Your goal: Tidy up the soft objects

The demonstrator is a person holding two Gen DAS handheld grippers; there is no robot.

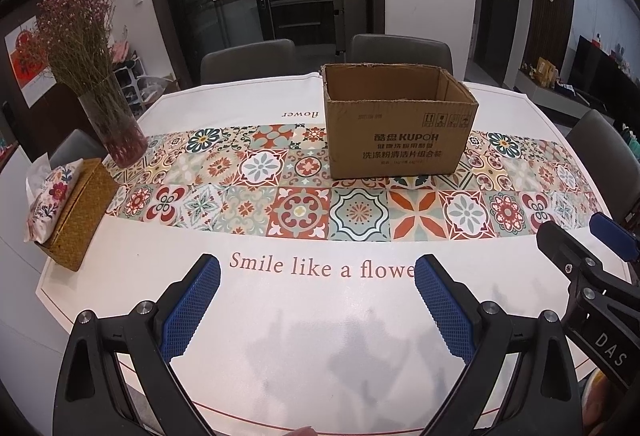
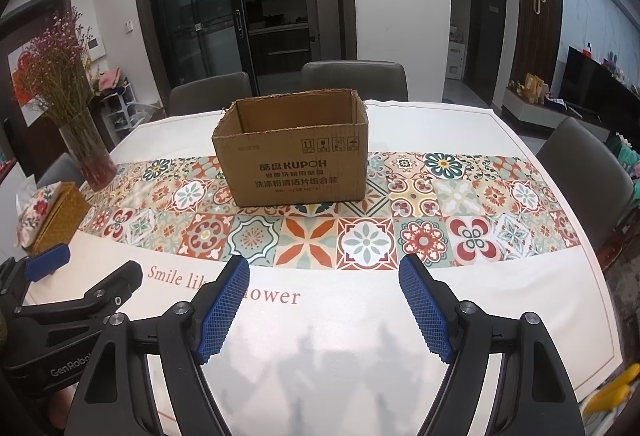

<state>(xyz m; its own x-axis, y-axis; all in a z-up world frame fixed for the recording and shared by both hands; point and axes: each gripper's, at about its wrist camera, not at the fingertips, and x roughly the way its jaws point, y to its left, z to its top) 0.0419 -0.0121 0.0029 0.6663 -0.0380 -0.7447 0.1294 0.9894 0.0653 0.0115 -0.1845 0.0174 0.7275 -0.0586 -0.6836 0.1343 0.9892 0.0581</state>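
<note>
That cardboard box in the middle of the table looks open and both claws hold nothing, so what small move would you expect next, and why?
Probably a turn of the right gripper toward the table's right edge. Both it and the left gripper hover open over bare tablecloth, and the cardboard box stands open, but no soft object lies within reach. Something yellow peeks in at the right wrist view's lower right; what it is I cannot tell.

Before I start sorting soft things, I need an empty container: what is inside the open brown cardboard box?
Only bare inner walls of the brown cardboard box show; its front wall hides the floor, so contents cannot be ruled out.
</note>
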